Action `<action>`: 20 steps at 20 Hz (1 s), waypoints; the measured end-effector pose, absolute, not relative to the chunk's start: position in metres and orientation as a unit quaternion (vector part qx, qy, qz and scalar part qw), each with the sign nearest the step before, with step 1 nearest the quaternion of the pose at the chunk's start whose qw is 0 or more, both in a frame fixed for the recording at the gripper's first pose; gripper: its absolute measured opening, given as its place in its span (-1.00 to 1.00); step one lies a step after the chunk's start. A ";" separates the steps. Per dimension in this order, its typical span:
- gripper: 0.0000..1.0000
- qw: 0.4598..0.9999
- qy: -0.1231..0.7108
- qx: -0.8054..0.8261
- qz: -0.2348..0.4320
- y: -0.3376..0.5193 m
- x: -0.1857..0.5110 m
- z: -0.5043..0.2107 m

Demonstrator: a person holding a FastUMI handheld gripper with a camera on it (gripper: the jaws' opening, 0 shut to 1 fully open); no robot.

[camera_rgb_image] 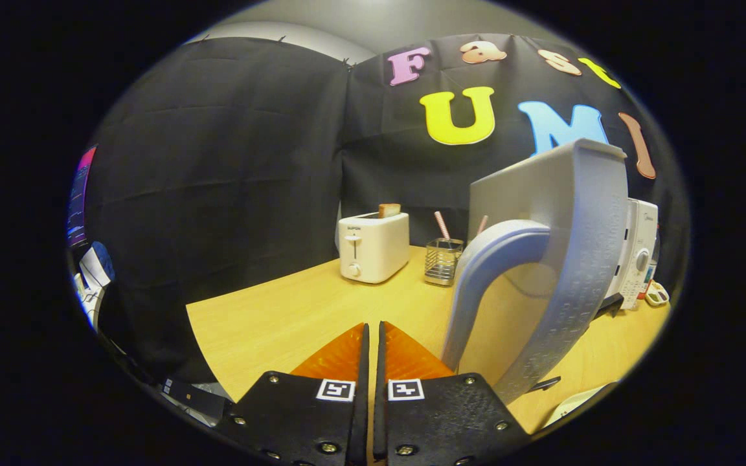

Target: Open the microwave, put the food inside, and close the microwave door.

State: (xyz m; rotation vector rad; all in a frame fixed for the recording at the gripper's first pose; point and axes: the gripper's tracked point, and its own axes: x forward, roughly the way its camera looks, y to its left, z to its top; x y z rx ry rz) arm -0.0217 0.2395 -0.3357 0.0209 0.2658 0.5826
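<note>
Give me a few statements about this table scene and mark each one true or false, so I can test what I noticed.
1. The microwave door stands swung open. True.
2. The tongs grip the door handle. False: their fingers are closed together on nothing, and the handle is just ahead of them, off to one side.
3. A slice of bread sticks up from the toaster. True.
4. The wire cup next to the toaster has nothing in it. False: it holds striped straws.
5. The toaster sits on top of the microwave. False: it stands on the wooden table, beyond the fingers.
</note>
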 end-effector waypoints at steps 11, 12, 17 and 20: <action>-0.90 0.981 0.106 -0.009 0.161 0.109 0.046 -0.321; -0.90 0.983 0.102 -0.010 0.149 0.098 0.052 -0.318; -0.91 0.991 0.094 -0.004 0.097 0.051 0.086 -0.304; -0.91 0.993 0.095 -0.002 0.072 0.031 0.104 -0.303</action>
